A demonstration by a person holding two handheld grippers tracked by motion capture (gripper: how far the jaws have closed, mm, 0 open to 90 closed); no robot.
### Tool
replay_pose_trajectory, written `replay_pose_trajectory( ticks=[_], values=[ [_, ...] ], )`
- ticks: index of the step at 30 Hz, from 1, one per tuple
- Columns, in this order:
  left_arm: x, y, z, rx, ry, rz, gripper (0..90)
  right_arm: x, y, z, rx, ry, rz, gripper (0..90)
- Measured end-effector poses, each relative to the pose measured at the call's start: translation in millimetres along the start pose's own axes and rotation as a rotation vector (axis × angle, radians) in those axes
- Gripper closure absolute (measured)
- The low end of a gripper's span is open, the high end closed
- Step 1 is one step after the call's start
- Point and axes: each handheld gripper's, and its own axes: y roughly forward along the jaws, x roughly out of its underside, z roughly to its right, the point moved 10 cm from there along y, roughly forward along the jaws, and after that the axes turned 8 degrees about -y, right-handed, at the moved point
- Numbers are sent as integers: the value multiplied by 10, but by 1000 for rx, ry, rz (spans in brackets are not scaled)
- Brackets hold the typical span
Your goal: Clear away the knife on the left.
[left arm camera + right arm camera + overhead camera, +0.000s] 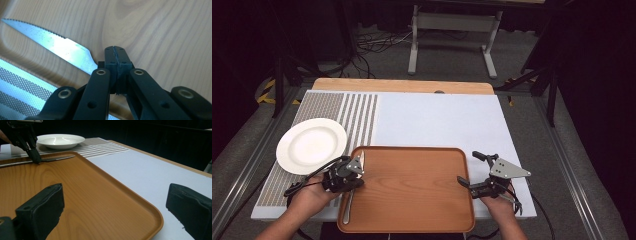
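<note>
Left tool (353,172) is clamped on the knife (53,46) at the tray's (412,200) left edge, lower left of frame; blade runs along that edge (serrated side up). Right tool (472,170), lower right, gapes wide, holding nothing, farther off.

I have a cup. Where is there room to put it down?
The white table cover is bare between the striped mat and the table's right edge. The brown wooden tray is bare in the middle. It is crowded at the tray's left edge: the serrated steel knife, left gripper and round white plate.
</note>
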Motion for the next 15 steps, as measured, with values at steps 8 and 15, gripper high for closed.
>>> replay_pose_trajectory(
  ticks=[8,15],
  values=[
    [30,-12,-22,-1,-17,2,900,1,1,-1,-1,1,0,24],
    [26,-19,-11,16,-29,9,898,2,1,-2,1,-3,-4,24]
  ],
)
